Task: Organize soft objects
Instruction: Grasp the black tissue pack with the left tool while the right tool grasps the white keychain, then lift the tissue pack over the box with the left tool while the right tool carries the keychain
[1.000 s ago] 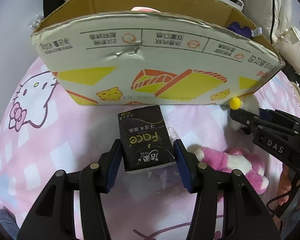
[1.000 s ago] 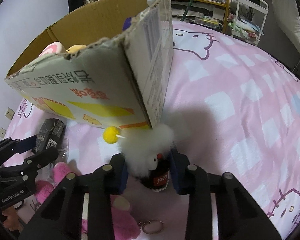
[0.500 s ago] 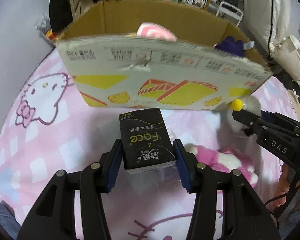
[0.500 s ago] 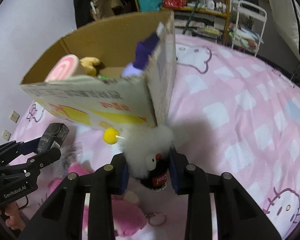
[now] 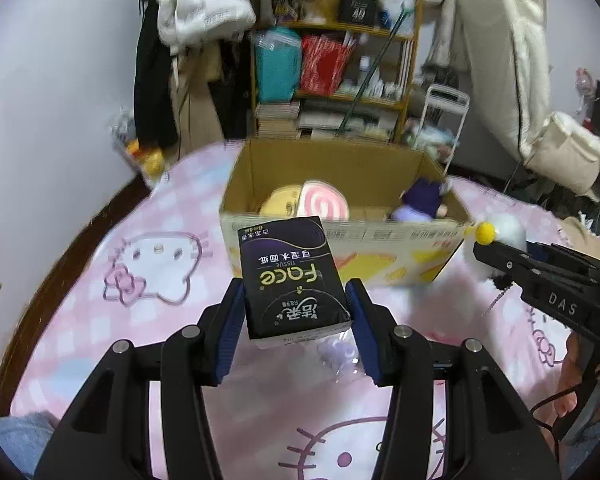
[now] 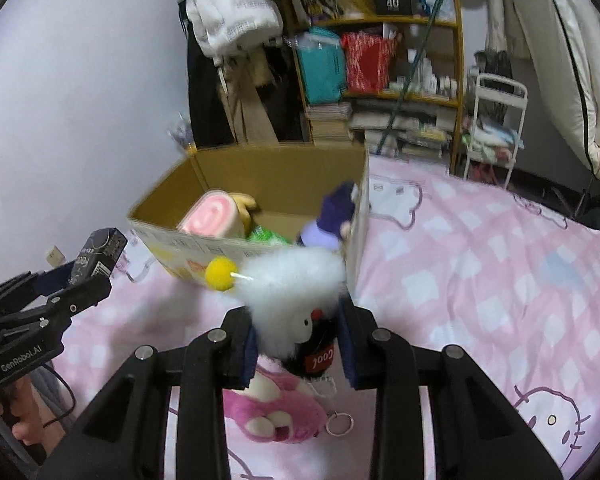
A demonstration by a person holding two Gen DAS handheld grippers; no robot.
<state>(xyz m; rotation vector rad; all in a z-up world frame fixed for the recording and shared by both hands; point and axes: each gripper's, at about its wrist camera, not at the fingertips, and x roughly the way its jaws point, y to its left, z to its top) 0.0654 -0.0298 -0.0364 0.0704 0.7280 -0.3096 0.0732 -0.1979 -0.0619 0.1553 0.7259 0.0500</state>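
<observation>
Black and glossy, the tissue pack (image 5: 294,276) sits clamped between the blue pads of the left gripper (image 5: 296,312), its jaws drawn in only as far as the pack's width, one pad pressed to each long side. The pack is held up off the pink checked bedspread (image 5: 100,320), its printed face upward and its far end pointing toward the cardboard box (image 5: 340,240).

From the right wrist view, the right gripper (image 6: 296,344) is closed on a fluffy white plush toy (image 6: 296,284); its jaws squeeze the toy's dark lower body, which carries a small red tag. A yellow pompom (image 6: 220,274) sticks out from the toy's white fur on a thin stalk, toward the box's near wall. The same toy shows at the right edge of the left wrist view, raised beside the box's near corner.

Below the right gripper a pink plush toy (image 6: 276,412) lies on the bedspread, with a metal key ring (image 6: 339,425) just beside it.

The box stands open-topped on the bed, ahead of both grippers. Inside it are a pink swirl cushion (image 6: 210,218) leaning at the left, a yellow plush (image 6: 246,204) behind it, something green (image 6: 262,236) near the front wall, and a purple plush (image 6: 332,216) against the right-hand wall, poking above the rim.
</observation>
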